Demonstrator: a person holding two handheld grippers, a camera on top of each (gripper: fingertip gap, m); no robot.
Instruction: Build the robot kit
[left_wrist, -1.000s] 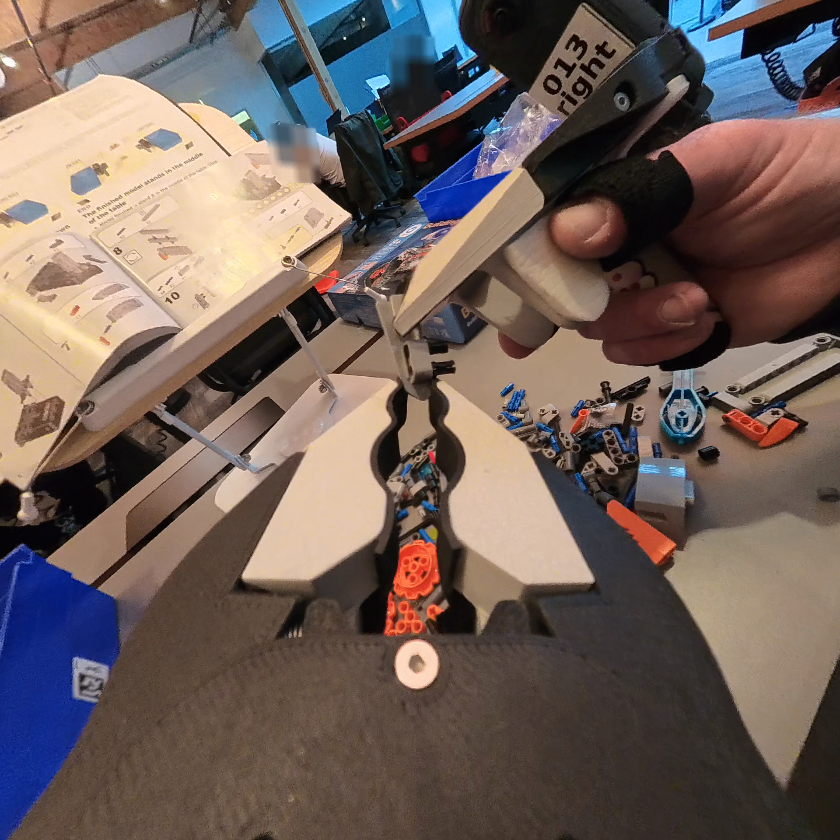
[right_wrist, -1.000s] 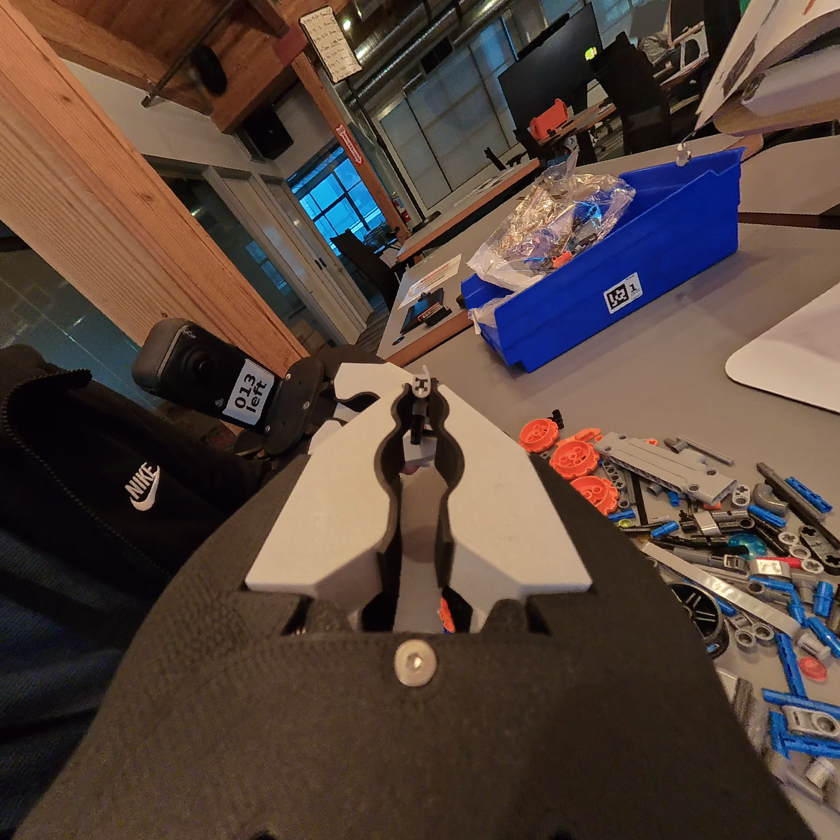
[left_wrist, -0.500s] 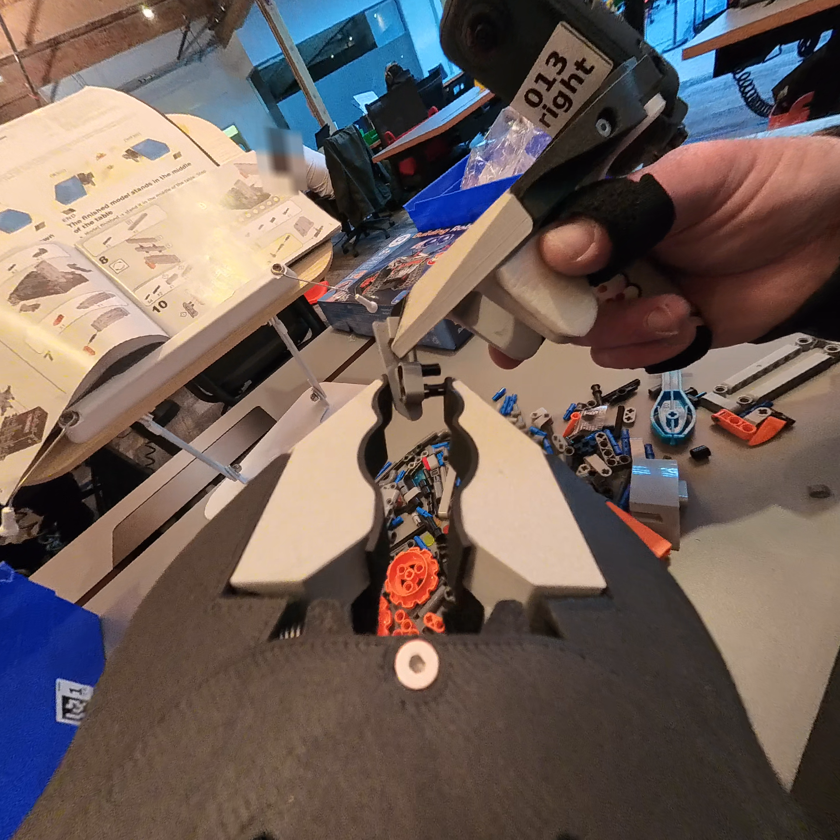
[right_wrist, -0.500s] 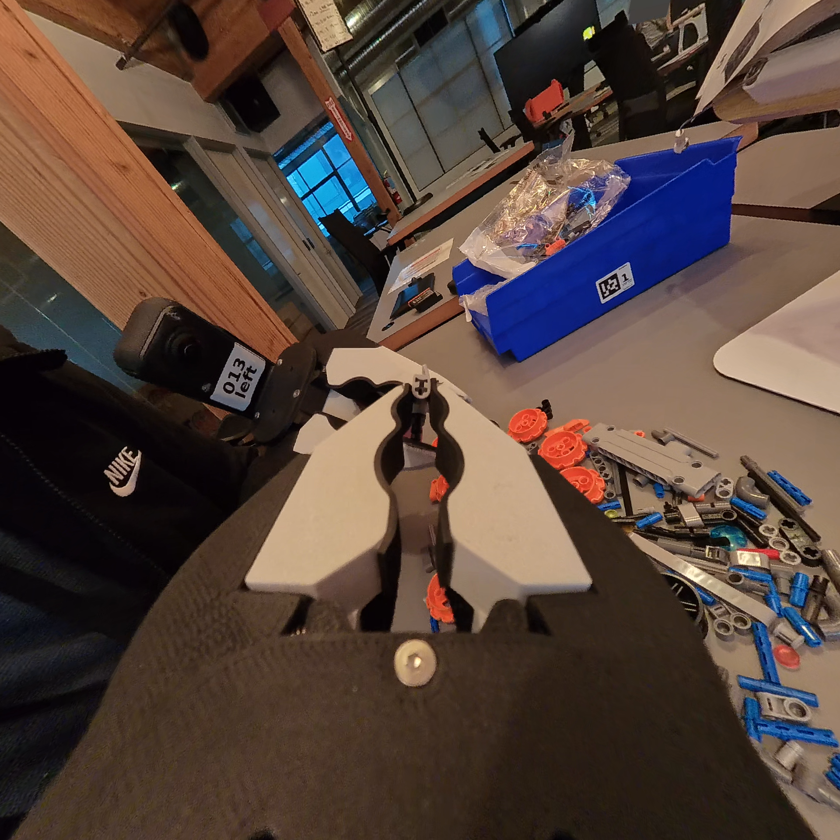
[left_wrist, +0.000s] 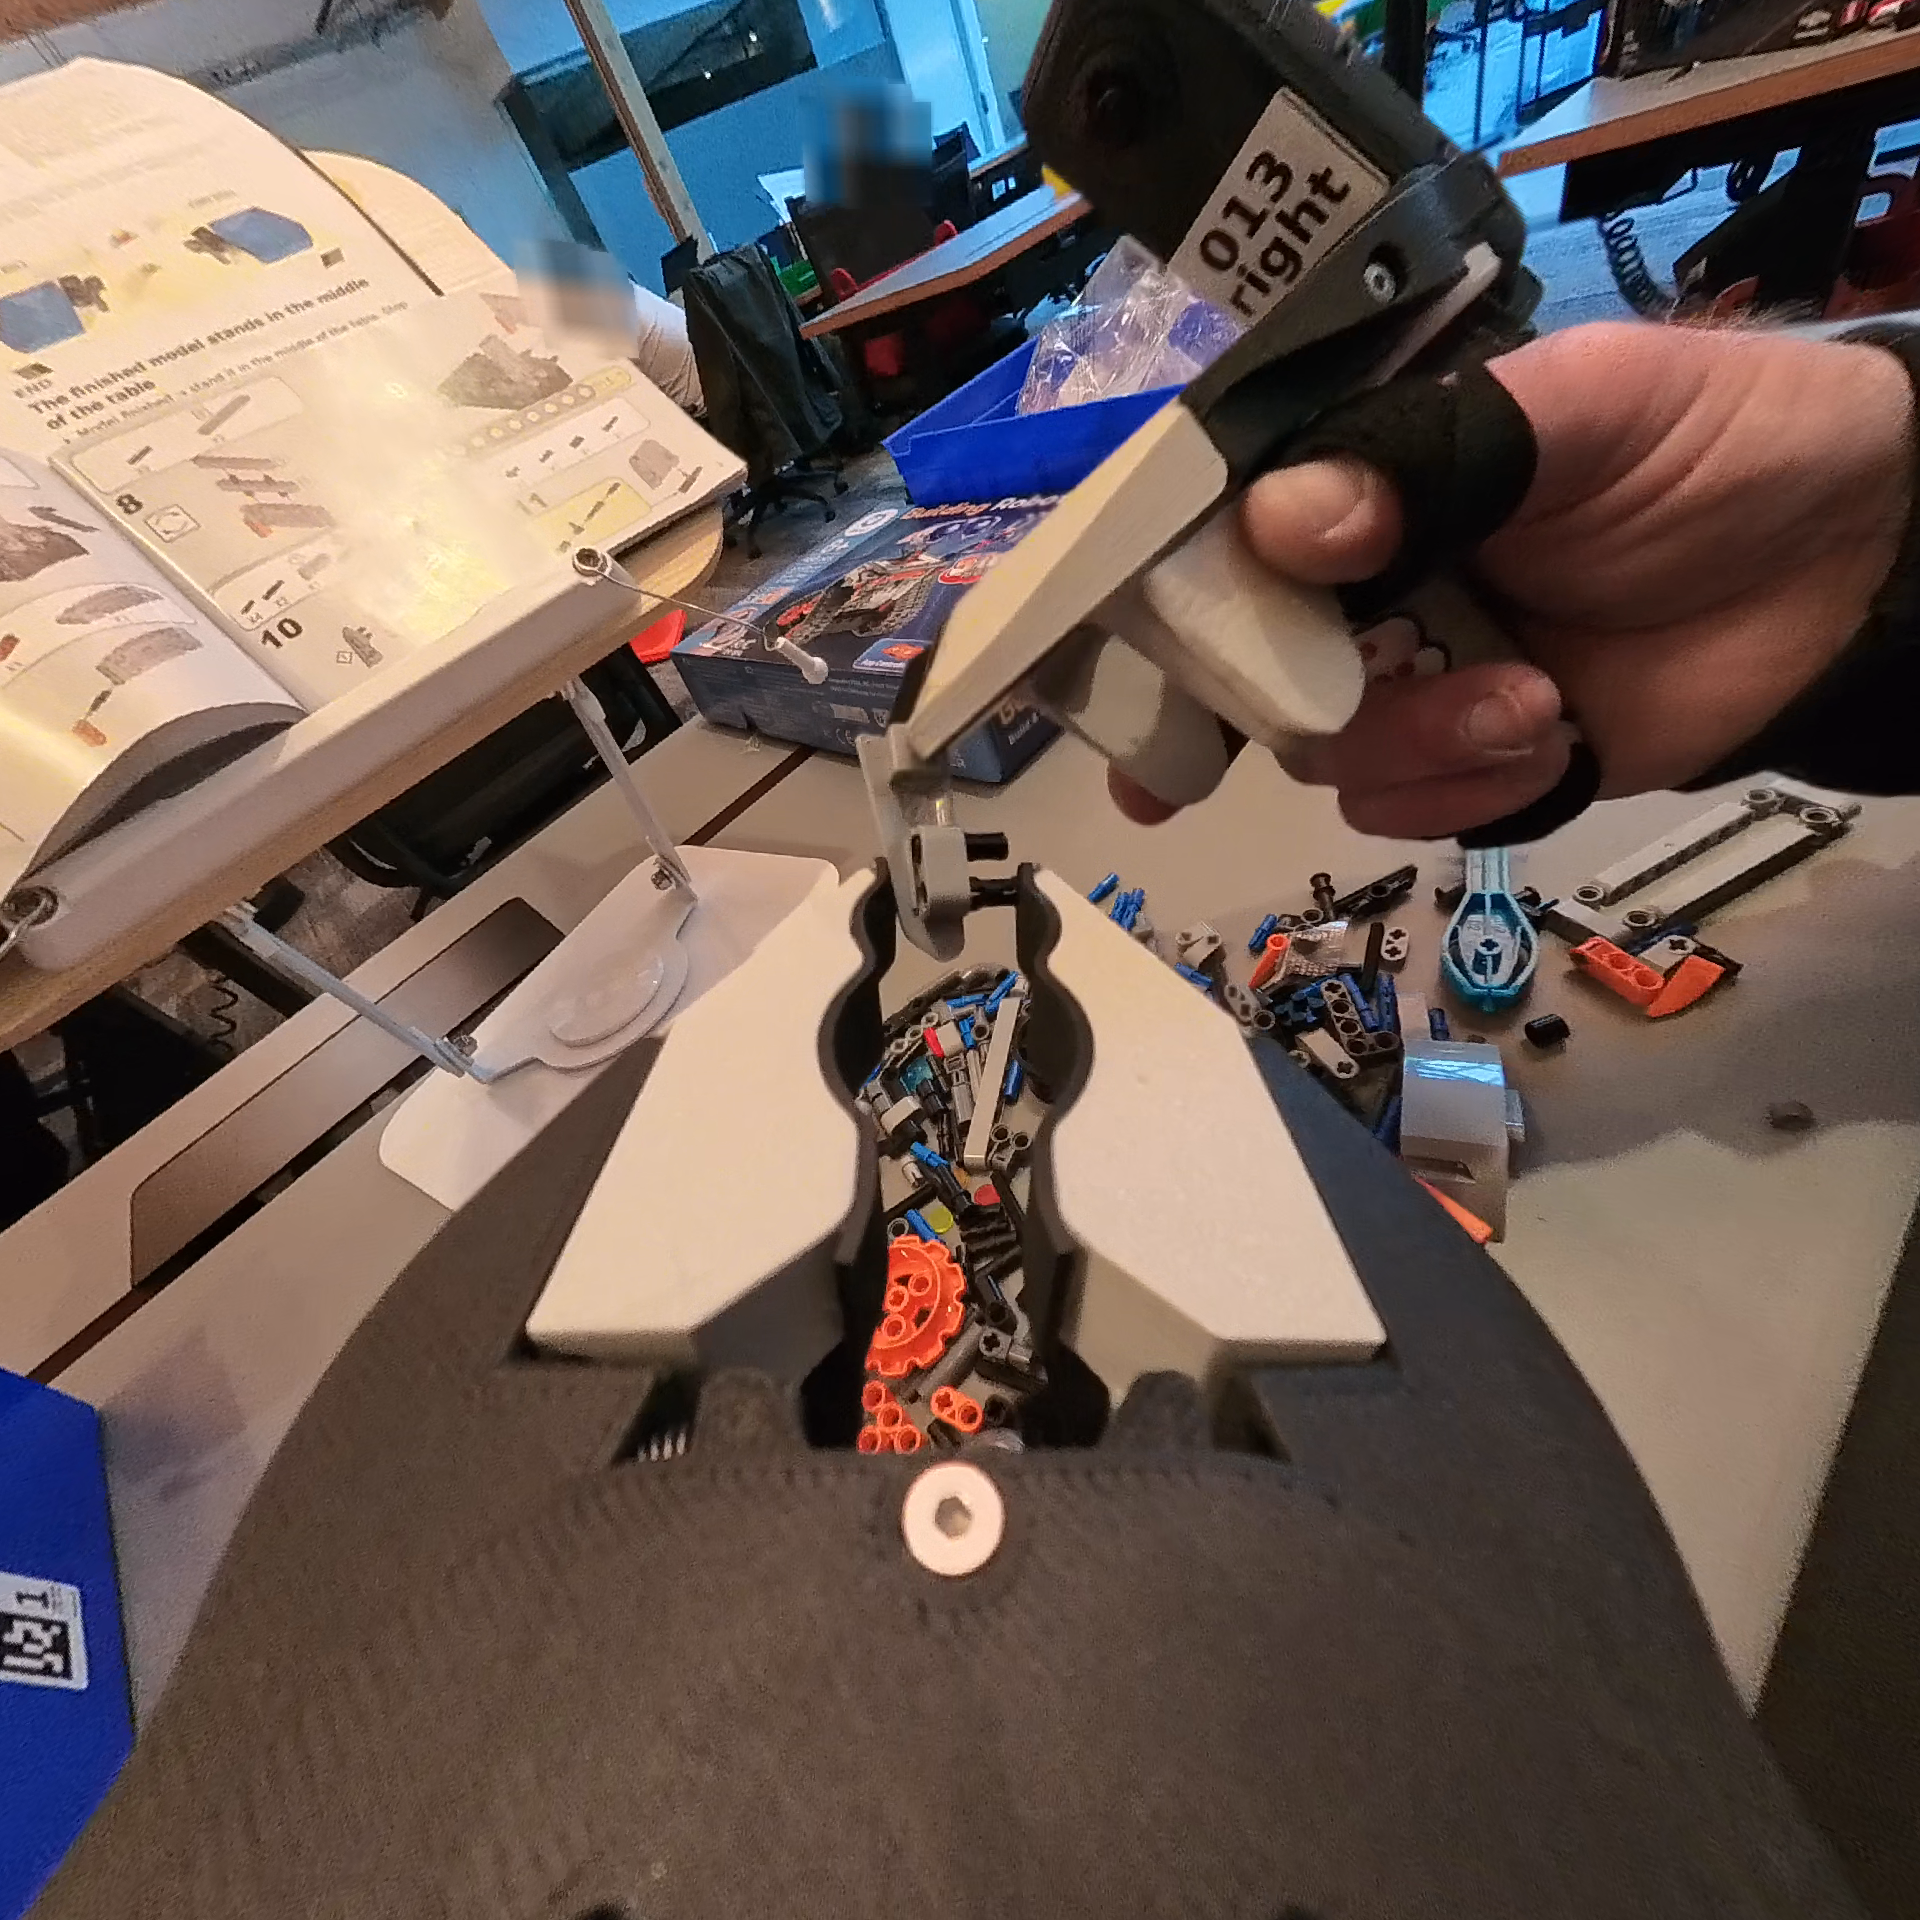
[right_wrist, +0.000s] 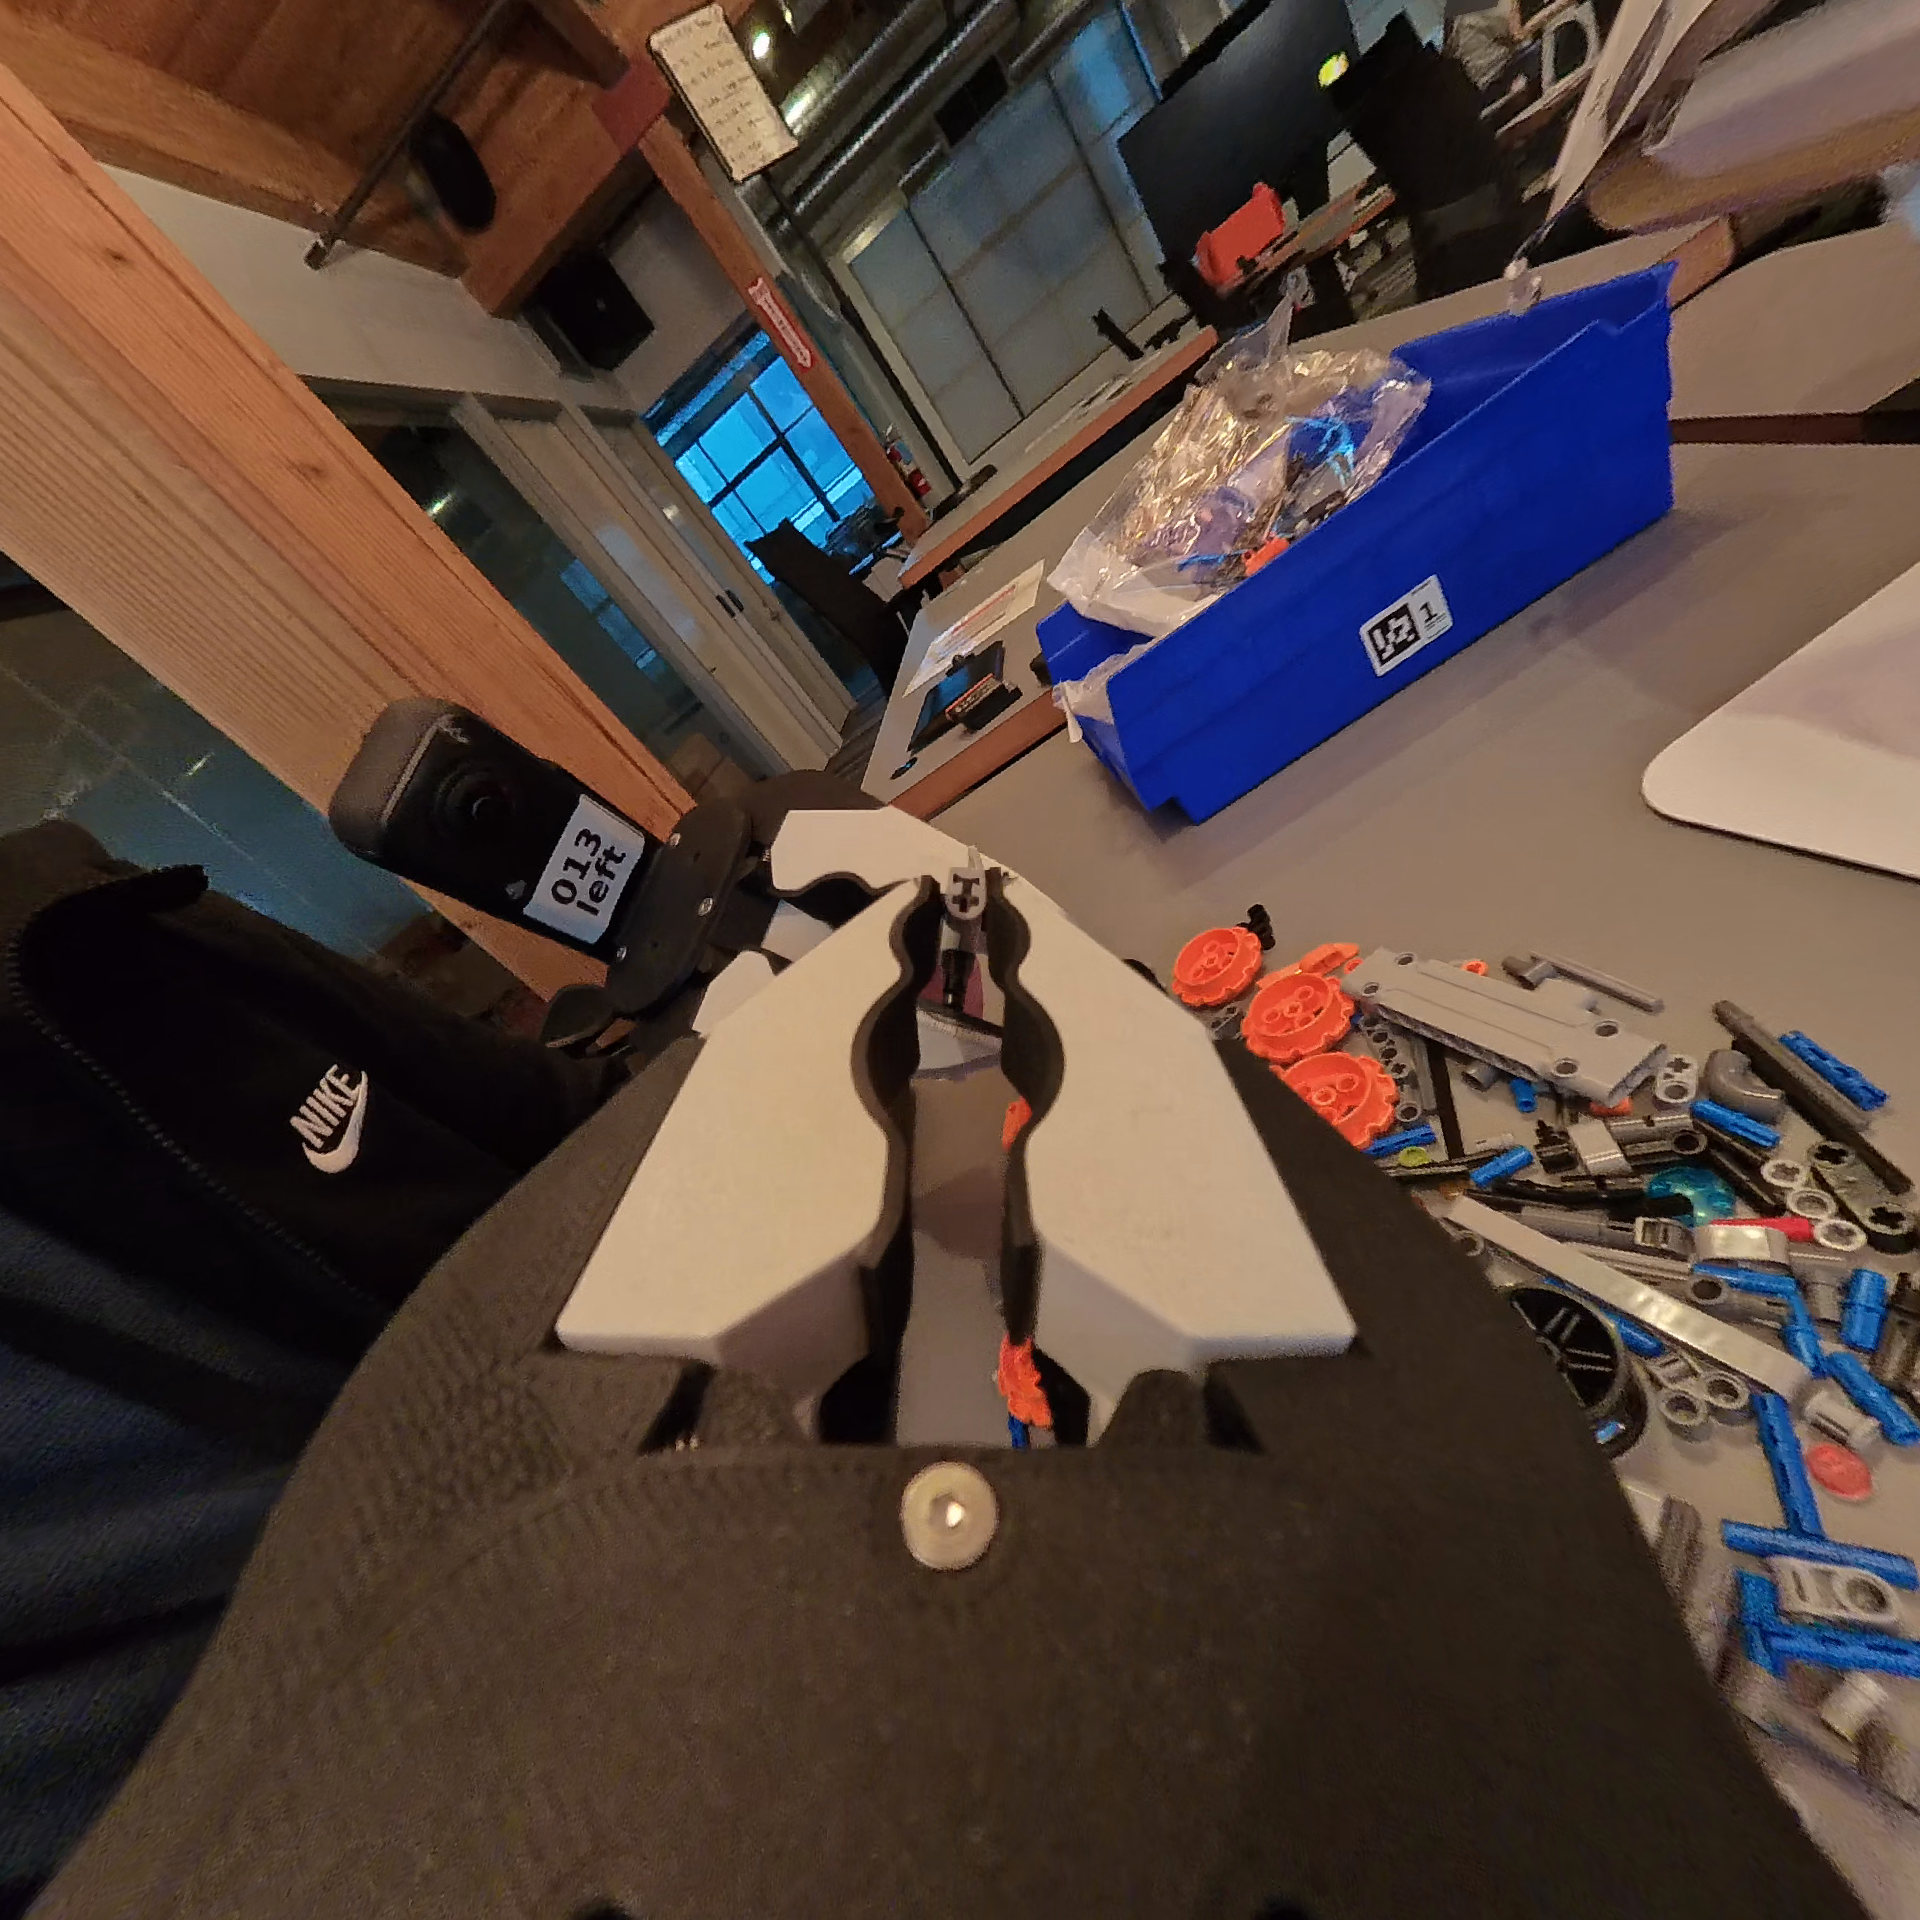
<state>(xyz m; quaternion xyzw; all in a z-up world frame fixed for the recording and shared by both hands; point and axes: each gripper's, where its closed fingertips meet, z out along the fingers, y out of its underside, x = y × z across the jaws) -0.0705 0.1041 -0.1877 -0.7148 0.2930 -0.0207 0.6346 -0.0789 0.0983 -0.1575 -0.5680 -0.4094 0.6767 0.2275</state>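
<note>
Right tool (right_wrist: 961, 899) clenched on a grey pin connector (left_wrist: 928, 881), set between tips of the released left tool (left_wrist: 953, 883).
Its black pins (left_wrist: 987, 844) touch one left fingertip (left_wrist: 1051, 920).

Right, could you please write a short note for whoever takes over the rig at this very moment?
Left gripper: open, tips either side of the grey piece, above the table; contact unclear.
Right gripper: shut on the grey piece's upper end; two black pins stick out of its side.
Loose parts and orange gears lie on the table.
Blue bin holds a bag; the manual lies open on its stand.
</note>
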